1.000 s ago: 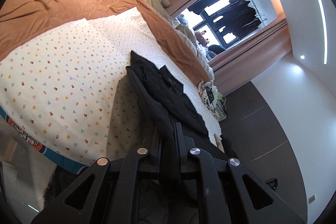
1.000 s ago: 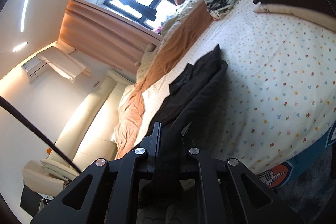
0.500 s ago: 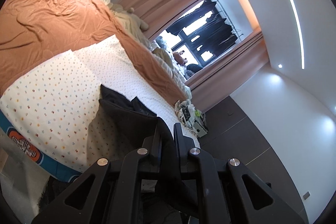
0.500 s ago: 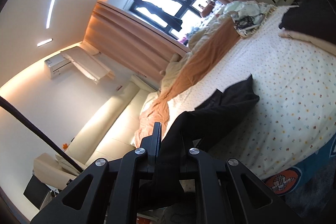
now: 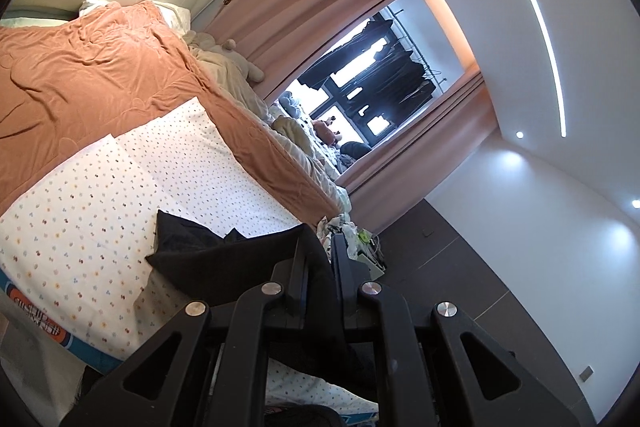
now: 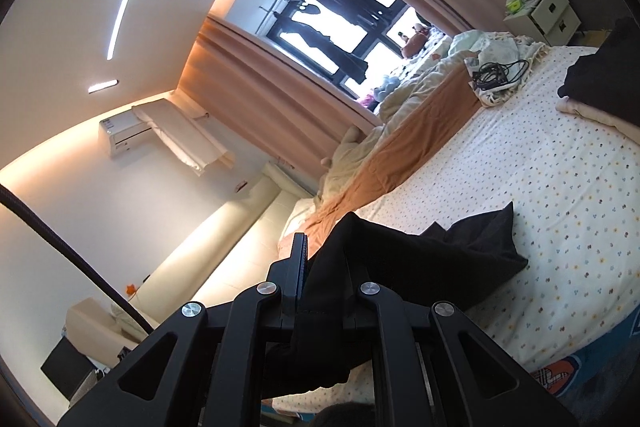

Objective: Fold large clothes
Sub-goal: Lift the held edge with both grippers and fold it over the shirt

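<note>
A large black garment (image 5: 208, 259) hangs from both grippers above the dotted white sheet (image 5: 120, 187). Its far end still rests on the sheet (image 6: 488, 247). My left gripper (image 5: 320, 243) is shut on one edge of the black garment. My right gripper (image 6: 324, 247) is shut on the other edge of it (image 6: 400, 259). The cloth is stretched between the fingers and the bed. The fabric covers the fingertips in part.
An orange-brown blanket (image 5: 80, 75) lies across the far half of the bed. A pile of pale bedding and soft toys (image 6: 400, 99) lies by the window. Another dark folded cloth (image 6: 600, 83) lies on the bed's right. A white nightstand (image 6: 548, 15) stands beyond.
Both grippers have risen and pulled back, lifting the near end of the black garment off the bed. The garment now bunches shorter on the sheet.
</note>
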### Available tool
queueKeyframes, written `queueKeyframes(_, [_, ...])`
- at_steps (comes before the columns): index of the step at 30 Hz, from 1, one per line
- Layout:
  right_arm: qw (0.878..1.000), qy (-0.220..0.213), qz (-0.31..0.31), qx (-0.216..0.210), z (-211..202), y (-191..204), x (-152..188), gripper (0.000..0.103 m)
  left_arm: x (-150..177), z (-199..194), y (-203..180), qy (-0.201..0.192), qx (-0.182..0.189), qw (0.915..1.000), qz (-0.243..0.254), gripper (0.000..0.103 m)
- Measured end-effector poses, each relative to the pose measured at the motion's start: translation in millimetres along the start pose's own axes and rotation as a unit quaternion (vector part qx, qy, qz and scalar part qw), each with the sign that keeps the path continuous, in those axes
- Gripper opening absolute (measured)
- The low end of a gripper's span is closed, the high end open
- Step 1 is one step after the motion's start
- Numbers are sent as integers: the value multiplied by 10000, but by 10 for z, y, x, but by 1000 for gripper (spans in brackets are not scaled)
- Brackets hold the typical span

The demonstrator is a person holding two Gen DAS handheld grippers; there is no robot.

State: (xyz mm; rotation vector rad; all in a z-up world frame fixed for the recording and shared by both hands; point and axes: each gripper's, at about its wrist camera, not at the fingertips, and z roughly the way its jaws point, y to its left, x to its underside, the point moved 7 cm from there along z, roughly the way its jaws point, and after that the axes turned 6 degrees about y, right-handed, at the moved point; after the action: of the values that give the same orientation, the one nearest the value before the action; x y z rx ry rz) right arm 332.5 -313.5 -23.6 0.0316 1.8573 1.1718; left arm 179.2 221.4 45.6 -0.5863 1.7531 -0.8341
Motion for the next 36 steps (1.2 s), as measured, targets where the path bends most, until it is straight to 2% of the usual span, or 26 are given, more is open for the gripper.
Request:
queueKeyframes(9, [9994,-126,13,332,844,-280,-485,8,-524,783,145,7,-241,9997,45,11])
queueKeyframes(13, [9988,-226,148,417,1316,-383,-714,8,-800,1205,251,73,-366,9993,85,11])
queueKeyframes(18, [9966,-318,497,577,1808,-622,-852,7,-979,1788,436,193,-583,9981,94,11])
queueKeyframes(23, [9916,-274,872,913,2336,-896,-920,8,-1067,2285,776,202,-699,9971,-229,11])
queueKeyframes(28, [9881,-138,941,1205,2804,-1014,-970,8,-1070,2684,1092,204,-937,9945,-428,11])
queueKeyframes(32, [9852,-34,1016,1379,3047,-1193,-977,8,-995,3014,1443,361,-1131,9908,-654,11])
queueKeyframes(36, [9831,62,961,1556,3111,-1366,-874,8,-850,3303,1797,542,-1343,9870,-691,11])
